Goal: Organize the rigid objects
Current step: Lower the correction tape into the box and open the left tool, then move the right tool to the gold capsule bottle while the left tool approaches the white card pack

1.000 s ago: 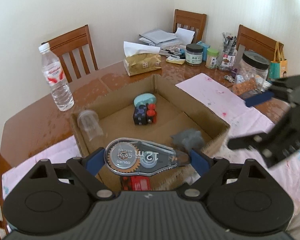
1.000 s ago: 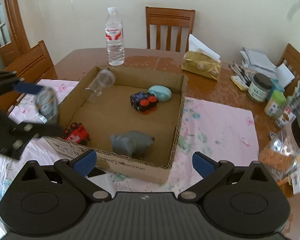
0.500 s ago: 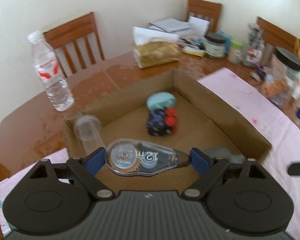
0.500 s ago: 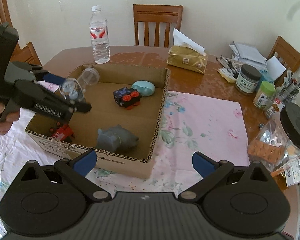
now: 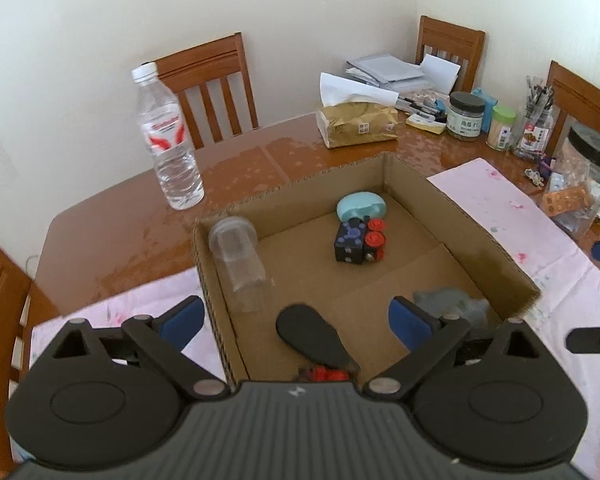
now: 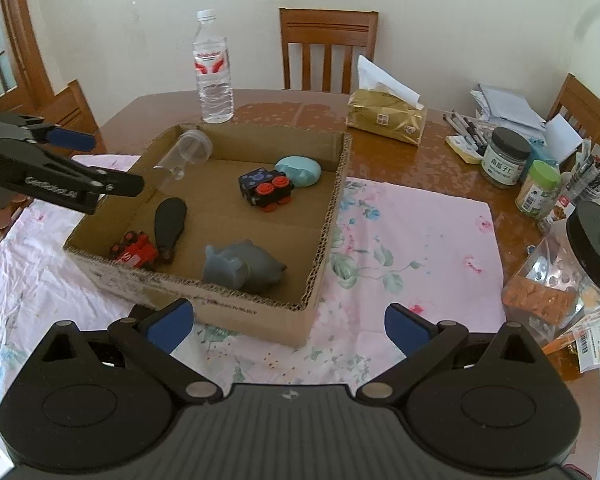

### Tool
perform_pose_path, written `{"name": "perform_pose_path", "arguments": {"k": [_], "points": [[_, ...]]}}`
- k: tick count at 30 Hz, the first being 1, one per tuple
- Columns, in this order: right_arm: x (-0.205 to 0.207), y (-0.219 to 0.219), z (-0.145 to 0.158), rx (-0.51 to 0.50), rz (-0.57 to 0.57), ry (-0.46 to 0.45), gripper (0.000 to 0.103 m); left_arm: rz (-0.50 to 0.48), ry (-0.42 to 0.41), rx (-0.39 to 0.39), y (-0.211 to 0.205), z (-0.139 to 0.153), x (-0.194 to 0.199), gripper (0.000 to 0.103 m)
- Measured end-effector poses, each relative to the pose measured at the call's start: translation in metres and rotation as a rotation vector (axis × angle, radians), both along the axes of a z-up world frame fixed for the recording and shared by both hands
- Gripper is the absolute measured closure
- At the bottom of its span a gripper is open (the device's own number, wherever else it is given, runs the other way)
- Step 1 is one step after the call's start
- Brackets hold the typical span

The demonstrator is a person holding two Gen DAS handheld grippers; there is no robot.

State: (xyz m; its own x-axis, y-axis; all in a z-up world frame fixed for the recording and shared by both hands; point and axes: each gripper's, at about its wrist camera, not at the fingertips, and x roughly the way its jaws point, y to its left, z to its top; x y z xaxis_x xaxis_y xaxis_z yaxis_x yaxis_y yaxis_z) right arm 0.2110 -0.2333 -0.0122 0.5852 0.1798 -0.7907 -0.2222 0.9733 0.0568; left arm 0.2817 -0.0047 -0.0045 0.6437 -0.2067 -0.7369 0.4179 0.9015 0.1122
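Observation:
A cardboard box (image 5: 472, 216) (image 6: 332, 200) sits on the table. In it lie a correction tape dispenser (image 5: 314, 338) (image 6: 169, 222), dark side up, a red toy car (image 6: 134, 251), a grey animal figure (image 6: 242, 266), a black and red block toy (image 5: 360, 242) (image 6: 266, 189), a teal case (image 5: 360, 207) (image 6: 300, 170) and a clear plastic cup (image 5: 238, 256) (image 6: 184, 152). My left gripper (image 5: 296, 320) is open and empty above the box's near left corner; it also shows in the right wrist view (image 6: 100, 164). My right gripper (image 6: 286, 322) is open and empty in front of the box.
A water bottle (image 5: 168, 140) (image 6: 214, 72) stands behind the box. A tissue pack (image 5: 358, 124) (image 6: 386, 118), jars (image 6: 504, 158), pens and papers crowd the far right. A large black-lidded jar (image 6: 592, 252) stands at the right. A pink floral cloth (image 6: 412, 240) lies under the box. Chairs surround the table.
My left gripper has opened and let go of the correction tape dispenser, which now lies in the box beside the red car. The right gripper has stayed open.

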Motion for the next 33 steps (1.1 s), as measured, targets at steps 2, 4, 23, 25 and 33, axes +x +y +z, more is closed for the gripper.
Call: {"name": "perform_pose_path", "arguments": {"k": [2, 4, 23, 25, 33], "points": [[-0.005, 0.001, -0.001, 0.005, 0.018, -0.004, 0.000, 0.022, -0.001, 0.002, 0.002, 0.002, -0.014, 0.003], [-0.009, 0.002, -0.002, 0.012, 0.039, 0.001, 0.000, 0.046, 0.004, 0.001, 0.004, 0.002, -0.030, 0.003], [-0.056, 0.066, -0.054, 0.058, 0.231, 0.128, 0.000, 0.194, 0.125, -0.118, 0.065, -0.050, -0.136, 0.003], [-0.063, 0.075, -0.058, 0.019, 0.249, 0.134, 0.000, 0.177, 0.139, -0.141, 0.073, -0.054, -0.141, 0.003], [-0.079, 0.112, -0.078, -0.138, 0.267, 0.151, 0.000, 0.093, 0.191, -0.176, 0.087, -0.071, -0.153, 0.003]]}}
